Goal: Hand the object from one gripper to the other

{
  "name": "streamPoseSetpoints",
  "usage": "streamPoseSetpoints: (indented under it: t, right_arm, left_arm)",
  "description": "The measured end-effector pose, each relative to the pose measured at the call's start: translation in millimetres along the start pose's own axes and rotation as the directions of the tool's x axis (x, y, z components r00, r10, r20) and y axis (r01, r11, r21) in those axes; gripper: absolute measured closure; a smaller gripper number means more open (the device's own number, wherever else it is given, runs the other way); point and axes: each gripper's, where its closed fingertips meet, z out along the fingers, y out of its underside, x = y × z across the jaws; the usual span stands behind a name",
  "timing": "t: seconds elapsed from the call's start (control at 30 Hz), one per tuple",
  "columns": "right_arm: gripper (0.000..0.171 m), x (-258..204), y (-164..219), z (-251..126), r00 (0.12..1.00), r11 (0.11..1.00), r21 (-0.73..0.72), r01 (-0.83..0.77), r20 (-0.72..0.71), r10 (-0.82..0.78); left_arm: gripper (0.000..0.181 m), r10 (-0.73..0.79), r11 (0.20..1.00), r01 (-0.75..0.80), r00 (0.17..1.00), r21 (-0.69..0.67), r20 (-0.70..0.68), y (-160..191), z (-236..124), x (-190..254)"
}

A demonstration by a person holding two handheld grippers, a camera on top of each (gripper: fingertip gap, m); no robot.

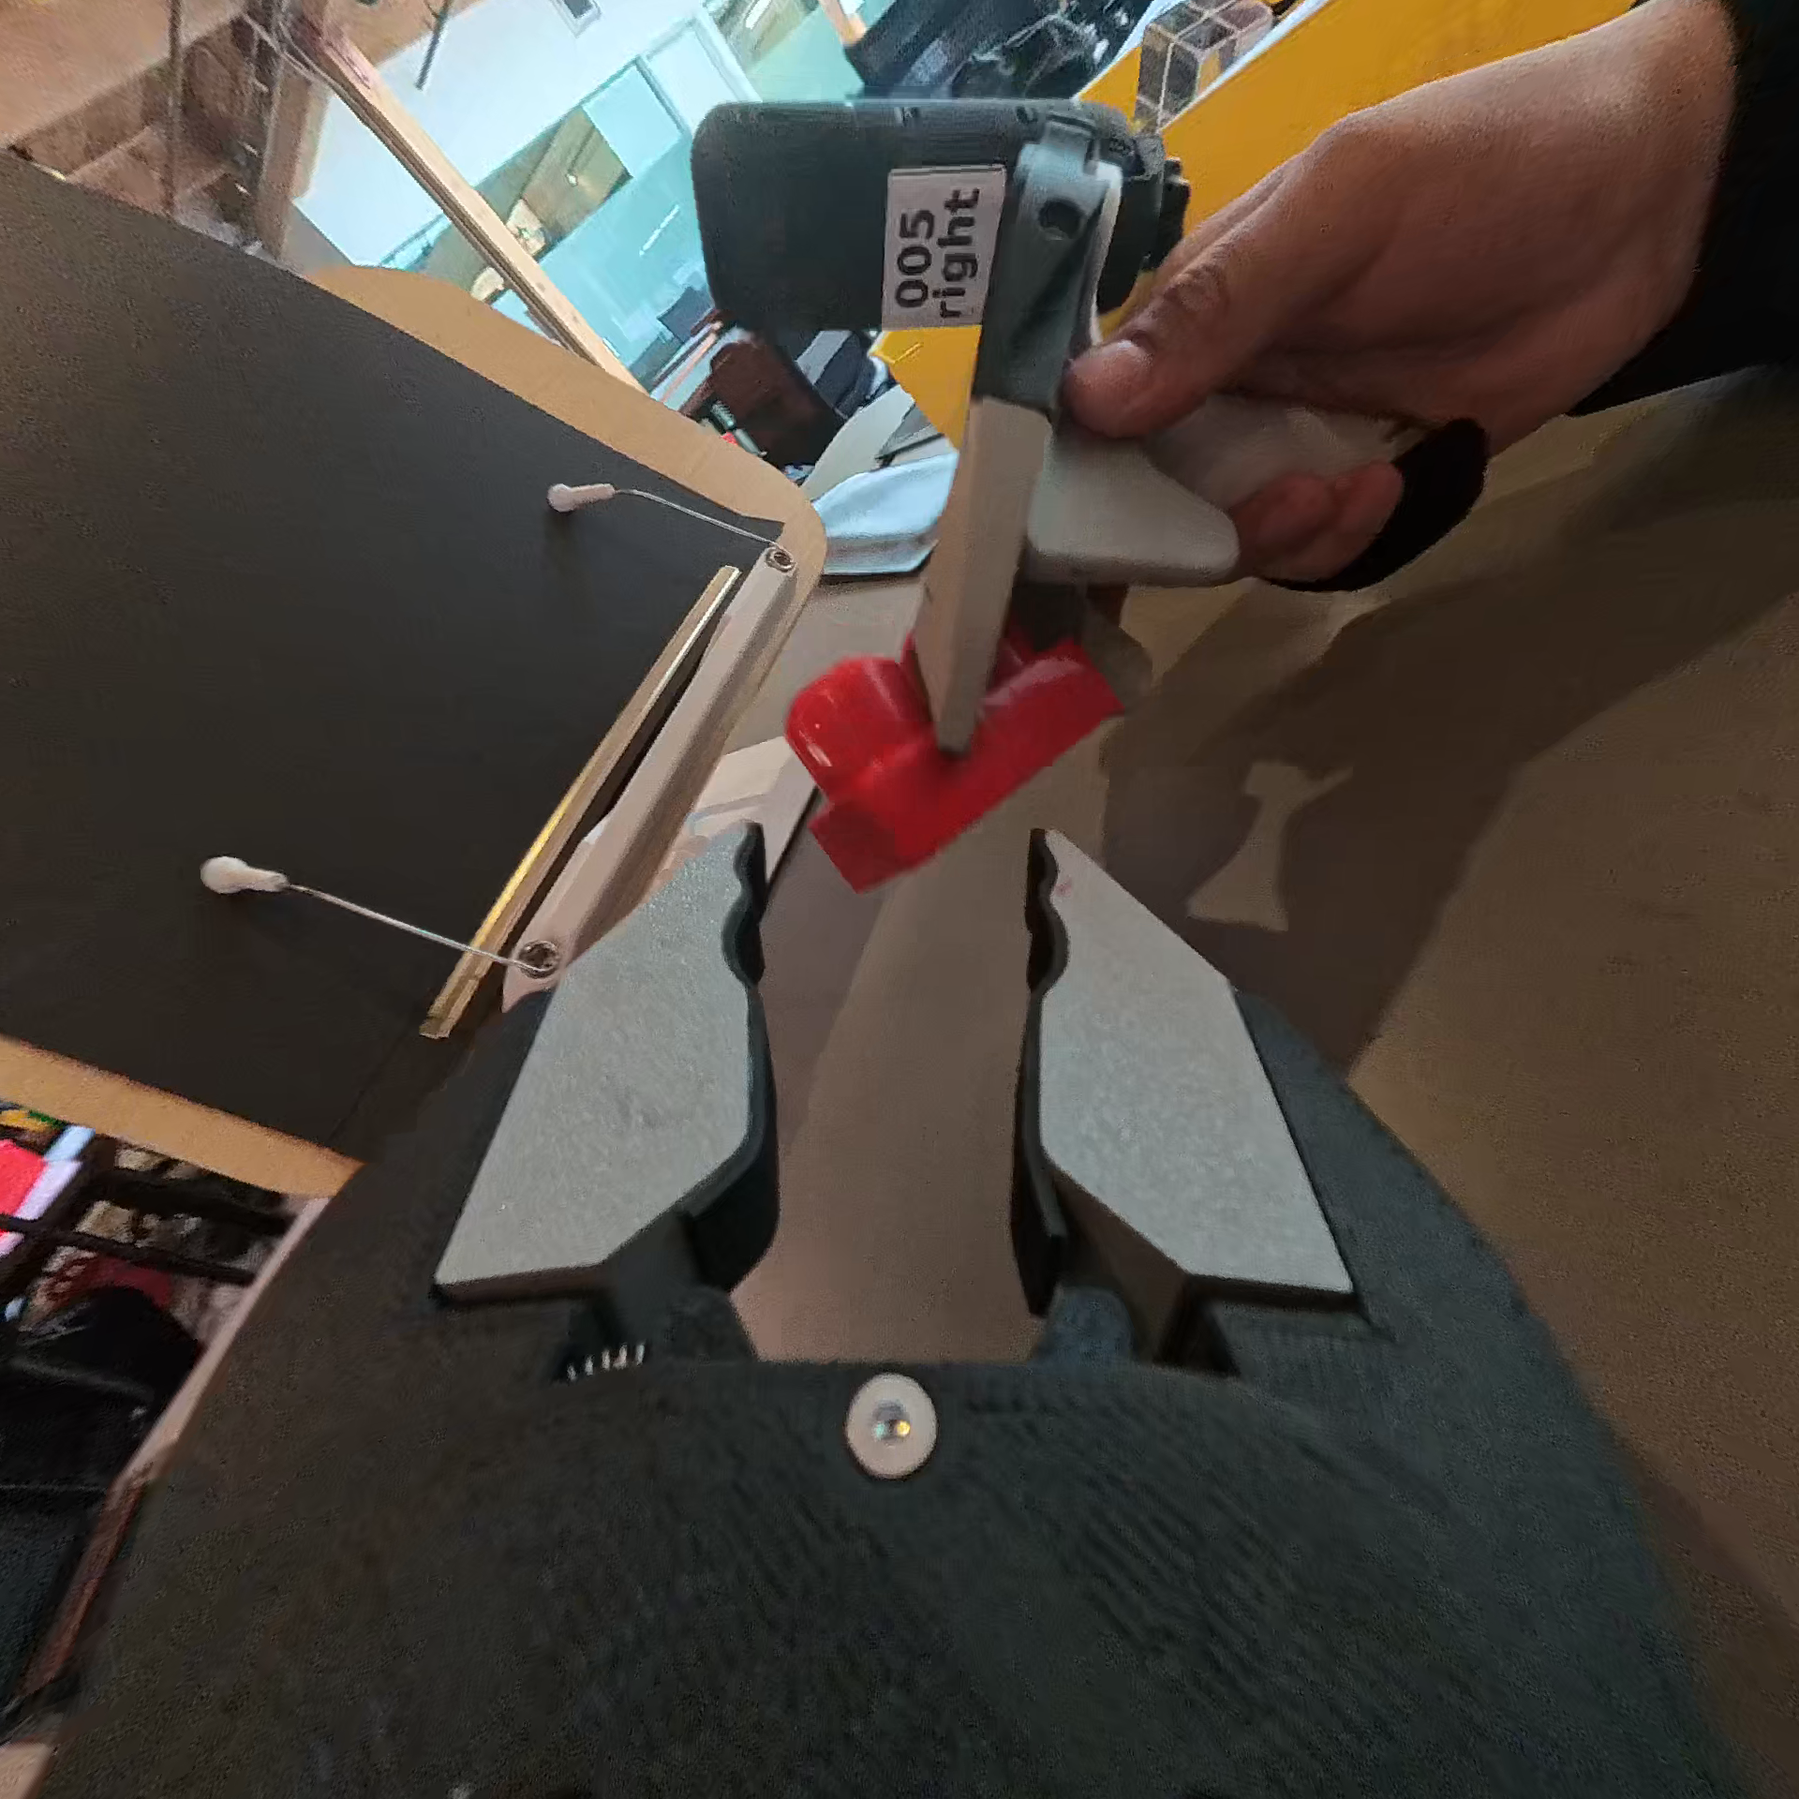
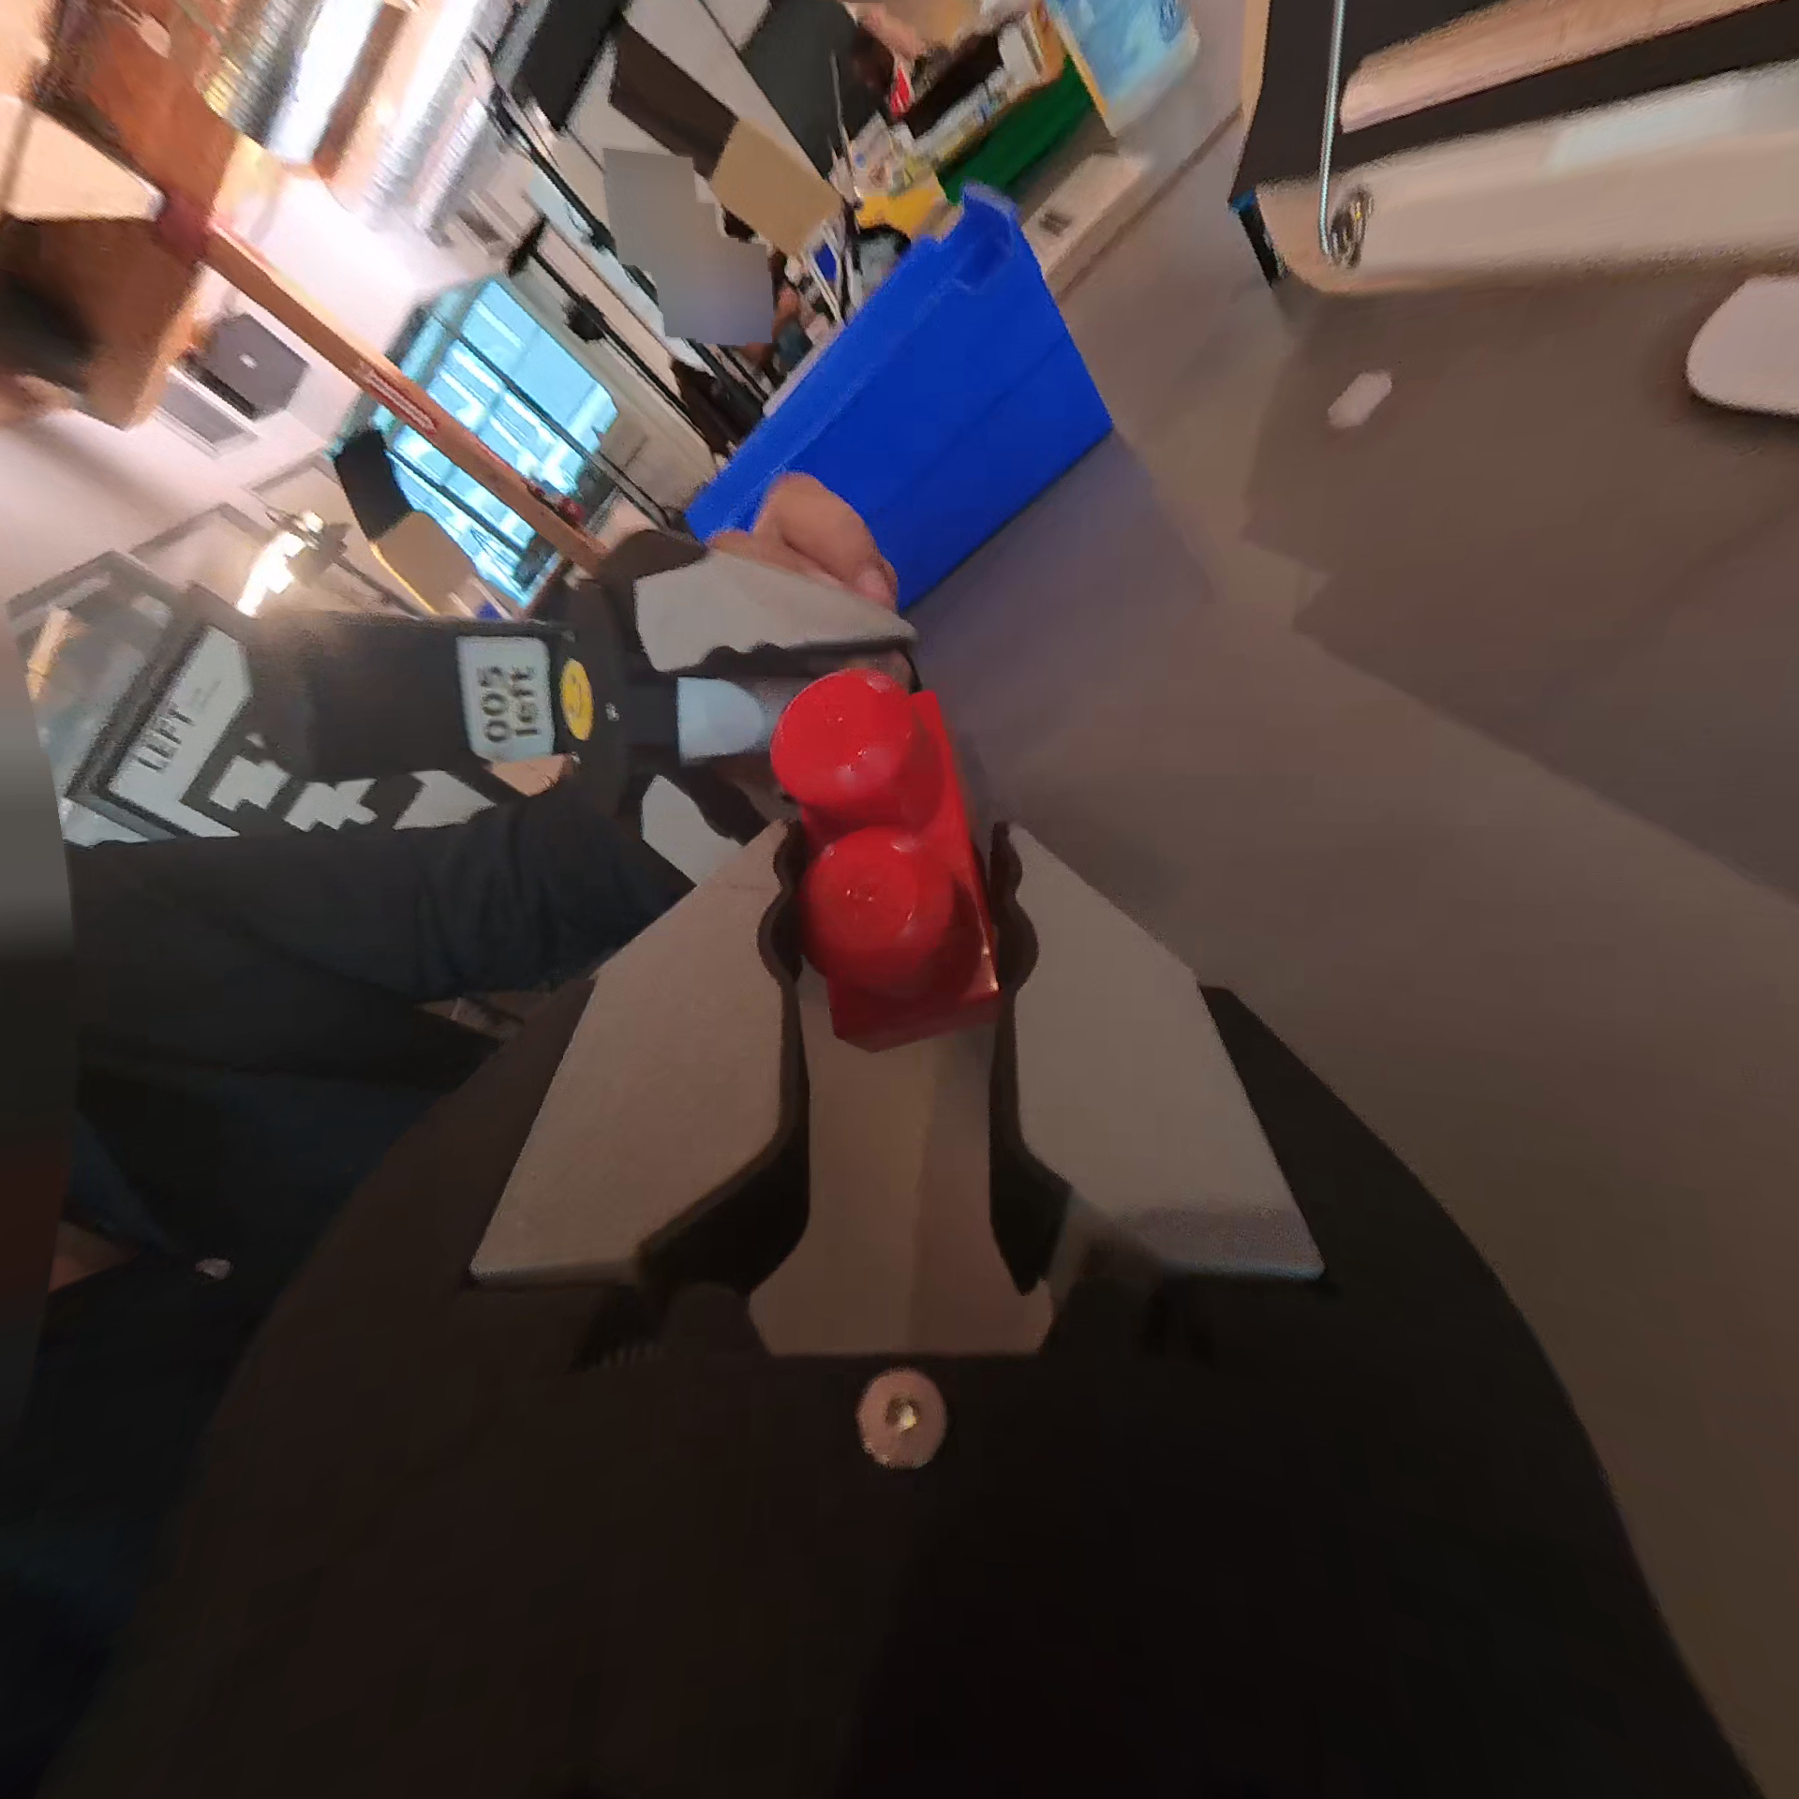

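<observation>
A red two-stud brick (image 2: 881,915) is clamped between the fingers of my right gripper (image 2: 891,876), studs facing left in the right wrist view. In the left wrist view the brick (image 1: 905,789) hangs from the right gripper (image 1: 1003,681), just beyond the tips of my left gripper (image 1: 896,876). My left gripper is open and empty, and its jaws stand apart on either side of the brick's near end without touching it. In the right wrist view the left gripper (image 2: 837,672) comes in from the left, open around the brick's far stud.
A black board with white pegs and wires (image 1: 243,633) on a wooden tabletop fills the left. A person's hand (image 1: 1412,243) holds the right gripper. A blue bin (image 2: 925,409) stands beyond the grippers. Grey floor (image 2: 1460,779) lies below.
</observation>
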Motion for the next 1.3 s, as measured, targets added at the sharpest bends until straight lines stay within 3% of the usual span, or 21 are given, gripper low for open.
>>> streamPoseSetpoints:
  t: [0.1,0.37,0.47,0.57,0.7,0.8,0.9,1.0,1.17,1.3]
  right_arm:
    - [0.137,6.9,13.4,6.4,0.999,0.997,-0.082,0.011,-0.046,-0.015]
    - [0.137,3.9,24.0,12.4,0.999,0.989,-0.144,0.029,-0.032,-0.034]
    - [0.137,-1.3,15.7,10.4,0.997,0.992,-0.106,0.075,-0.022,-0.078]
    - [0.136,-15.1,-2.3,1.7,0.993,0.994,-0.004,0.111,0.029,-0.111]
    - [0.132,-20.2,-23.4,-15.5,0.980,0.974,0.107,0.201,-0.013,-0.201]
    - [0.123,-31.4,-35.0,-26.3,0.959,0.943,0.175,0.283,-0.023,-0.284]
    - [0.116,-48.2,-36.2,-26.0,0.914,0.896,0.184,0.403,-0.026,-0.406]
    - [0.114,-51.9,-31.4,-17.6,0.839,0.830,0.127,0.543,-0.116,-0.531]
    - [0.125,-44.4,-16.0,-1.8,0.707,0.731,-0.047,0.681,-0.219,-0.673]
    - [0.129,-38.6,-16.5,0.7,0.740,0.769,-0.051,0.637,-0.237,-0.629]
  left_arm:
    - [0.125,0.078,0.997,-0.078,0.997,-0.023,0.002,3.5,0.6,3.3]
    - [0.134,0.348,0.937,-0.348,0.937,-0.026,0.019,1.5,1.4,19.8]
    - [0.134,0.329,0.944,-0.329,0.943,-0.021,0.044,-2.9,-0.4,12.1]
    - [0.134,0.179,0.983,-0.181,0.981,0.015,0.078,-11.9,-5.8,-5.7]
    - [0.134,-0.174,0.981,0.172,0.984,0.088,0.022,-15.8,-11.4,-26.1]
    - [0.135,-0.478,0.858,0.496,0.866,0.133,-0.146,-20.3,-14.1,-29.4]
    - [0.135,-0.665,0.667,0.738,0.652,0.104,-0.364,-30.7,-18.1,-24.1]
    - [0.135,-0.703,0.572,0.816,0.540,0.083,-0.462,-39.6,-20.8,-20.2]
    - [0.135,-0.699,0.576,0.817,0.498,0.009,-0.513,-45.1,-19.9,-1.9]
    - [0.135,-0.729,0.538,0.843,0.458,-0.011,-0.508,-40.3,-18.8,-4.9]
